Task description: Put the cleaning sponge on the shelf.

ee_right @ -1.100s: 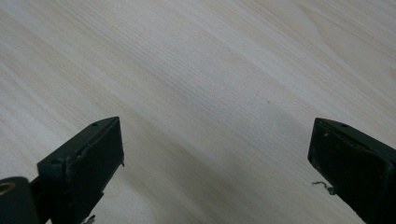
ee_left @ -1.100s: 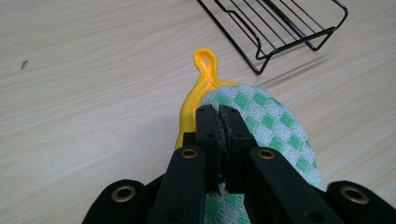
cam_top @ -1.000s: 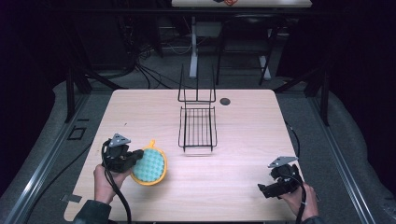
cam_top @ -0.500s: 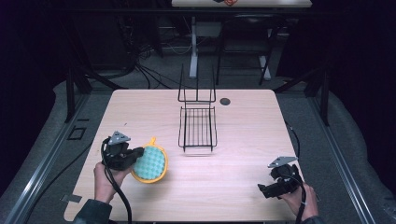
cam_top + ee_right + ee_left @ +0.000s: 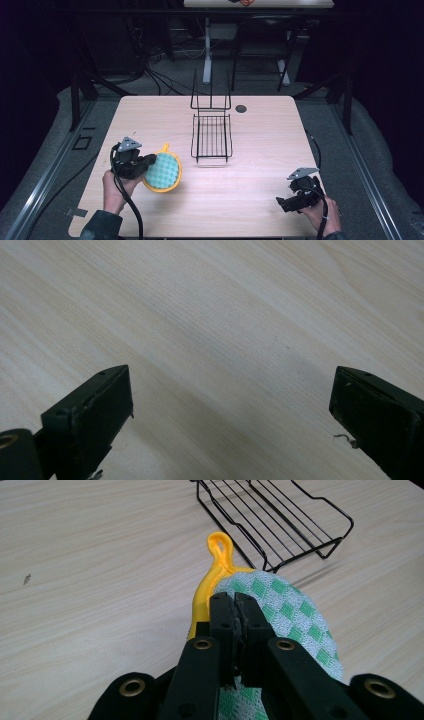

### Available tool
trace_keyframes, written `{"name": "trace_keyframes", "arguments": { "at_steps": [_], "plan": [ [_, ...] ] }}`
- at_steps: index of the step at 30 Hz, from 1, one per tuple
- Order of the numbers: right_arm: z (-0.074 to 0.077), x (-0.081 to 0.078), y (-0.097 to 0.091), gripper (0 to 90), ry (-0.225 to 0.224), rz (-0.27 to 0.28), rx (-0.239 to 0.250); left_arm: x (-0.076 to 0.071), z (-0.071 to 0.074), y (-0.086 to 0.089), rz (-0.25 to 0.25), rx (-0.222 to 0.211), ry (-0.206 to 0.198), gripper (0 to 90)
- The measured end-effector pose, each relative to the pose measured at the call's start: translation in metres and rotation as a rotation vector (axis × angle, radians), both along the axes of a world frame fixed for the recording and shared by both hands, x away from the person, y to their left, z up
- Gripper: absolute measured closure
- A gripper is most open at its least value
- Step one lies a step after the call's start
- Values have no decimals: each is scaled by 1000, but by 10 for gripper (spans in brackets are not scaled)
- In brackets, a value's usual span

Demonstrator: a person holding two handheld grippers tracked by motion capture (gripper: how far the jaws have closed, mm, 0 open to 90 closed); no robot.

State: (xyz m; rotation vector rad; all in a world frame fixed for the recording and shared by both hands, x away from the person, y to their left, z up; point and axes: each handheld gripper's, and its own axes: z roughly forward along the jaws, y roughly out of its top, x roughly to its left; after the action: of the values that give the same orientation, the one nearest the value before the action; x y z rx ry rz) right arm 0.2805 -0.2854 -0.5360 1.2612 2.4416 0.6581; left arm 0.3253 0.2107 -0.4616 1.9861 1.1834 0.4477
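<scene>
Now | left gripper [image 5: 235, 605] jaws pinch pot holder [image 5: 280, 615] edge | lifted?: unclear

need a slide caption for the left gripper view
Left tongs shut on the edge of a green-checked pot holder with a yellow rim and loop, black wire rack behind on the wooden table.

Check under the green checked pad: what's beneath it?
A yellow holder with a loop handle shows along the green checked pad rim, on the table. The left gripper is clamped on the pad's edge. Whatever lies below the pad's middle is covered.
</scene>
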Motion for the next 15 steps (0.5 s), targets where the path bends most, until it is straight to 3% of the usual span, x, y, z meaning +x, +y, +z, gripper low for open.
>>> {"name": "trace_keyframes", "arguments": {
  "at_steps": [15],
  "plan": [
    [0,0,0,34,2,1,0,7,7,-8,-14,-7,-18,876]
  ]
}}
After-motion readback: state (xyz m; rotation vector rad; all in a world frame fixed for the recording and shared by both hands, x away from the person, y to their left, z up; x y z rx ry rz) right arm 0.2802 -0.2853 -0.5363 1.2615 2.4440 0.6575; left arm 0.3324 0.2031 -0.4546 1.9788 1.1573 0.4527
